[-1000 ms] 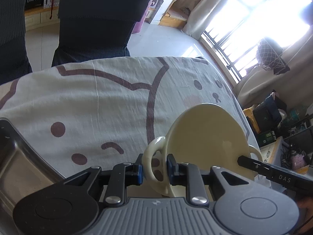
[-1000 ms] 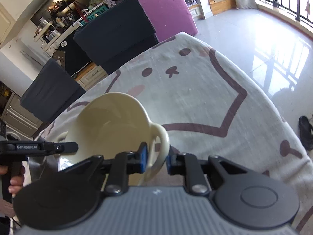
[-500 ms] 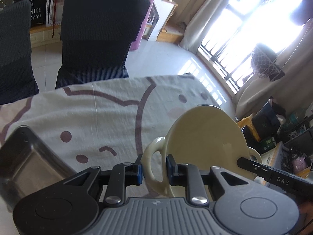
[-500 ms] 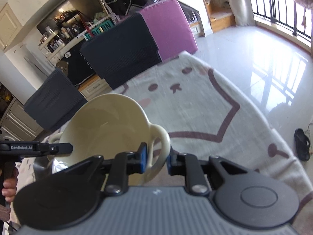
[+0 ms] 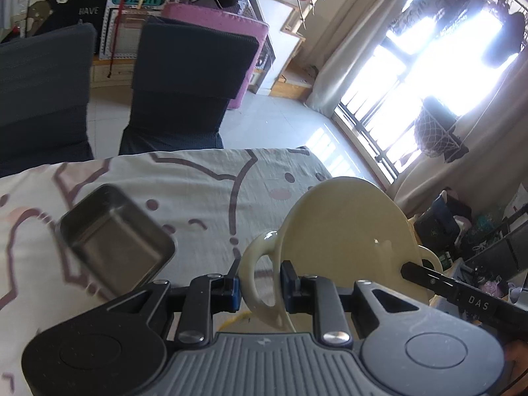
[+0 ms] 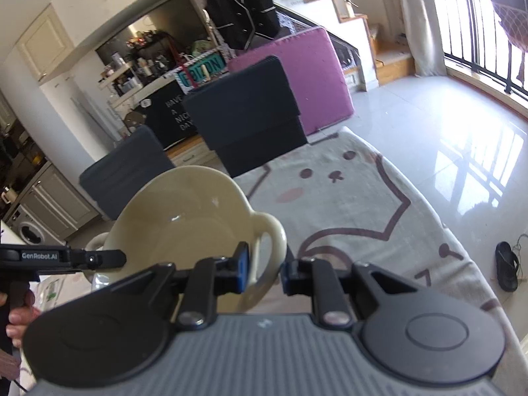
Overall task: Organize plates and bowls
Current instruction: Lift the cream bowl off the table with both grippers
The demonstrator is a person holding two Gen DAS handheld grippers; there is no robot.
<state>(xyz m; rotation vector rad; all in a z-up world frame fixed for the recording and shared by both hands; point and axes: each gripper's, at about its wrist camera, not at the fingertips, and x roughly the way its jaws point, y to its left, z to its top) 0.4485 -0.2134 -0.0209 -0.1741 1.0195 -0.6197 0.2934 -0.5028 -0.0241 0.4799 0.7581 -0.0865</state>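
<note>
Grippers are sharing one cream bowl (image 5: 349, 231), holding it tilted in the air above the patterned tablecloth (image 5: 204, 178). Left gripper (image 5: 259, 288) is pinching one loop handle, right gripper (image 6: 264, 269) the opposite. Steel tray (image 5: 112, 237) is lying on the cloth, left of the bowl.

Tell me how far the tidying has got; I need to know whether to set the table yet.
Nothing looks put away yet. In hand: the cream bowl is off the tablecloth, with the left tongs shut on one handle and the right tongs on the other. Left to do: set the bowl down somewhere, and deal with the metal tray sitting on the cloth. No plates are in view.
</note>
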